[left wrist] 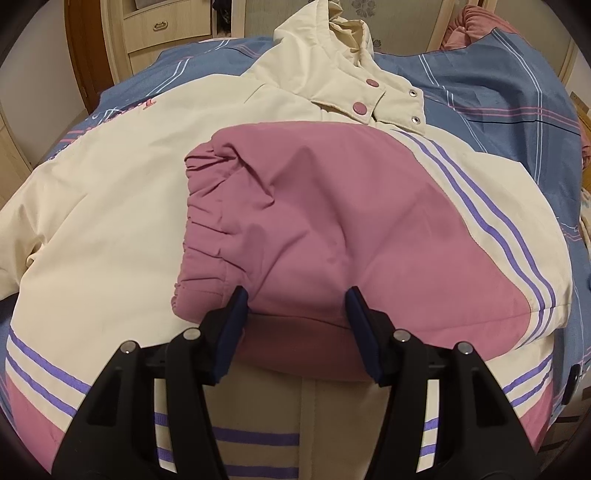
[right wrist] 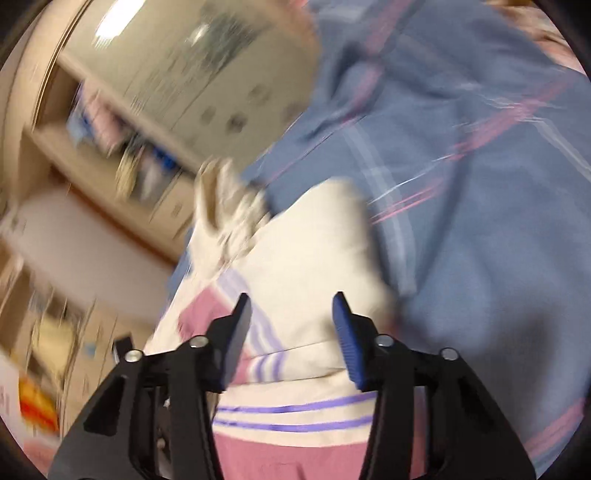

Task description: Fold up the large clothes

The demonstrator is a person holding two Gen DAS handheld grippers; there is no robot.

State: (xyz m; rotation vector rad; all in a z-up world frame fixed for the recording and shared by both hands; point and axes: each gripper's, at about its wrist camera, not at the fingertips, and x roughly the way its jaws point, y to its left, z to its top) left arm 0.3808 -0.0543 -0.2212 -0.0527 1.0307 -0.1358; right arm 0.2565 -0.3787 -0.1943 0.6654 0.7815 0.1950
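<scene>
Now one jacket (left wrist: 110, 206) (two pink snaps) lies under two wide-open, empty grippers: left (left wrist: 297, 299), right (right wrist: 291, 304).

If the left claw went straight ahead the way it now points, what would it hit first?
Most likely the pink sleeve folded across the cream jacket. The left claw is open, its fingertips already at the sleeve's near edge, so contact looks almost immediate, though fisheye depth is uncertain.

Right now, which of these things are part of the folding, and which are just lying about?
Part of the job:
- cream jacket
- its pink sleeve, folded across the front
- left gripper, jaws open
- right gripper, jaws open

Just there:
- blue striped bedcover
- pink pillow
- wooden cabinet
</scene>
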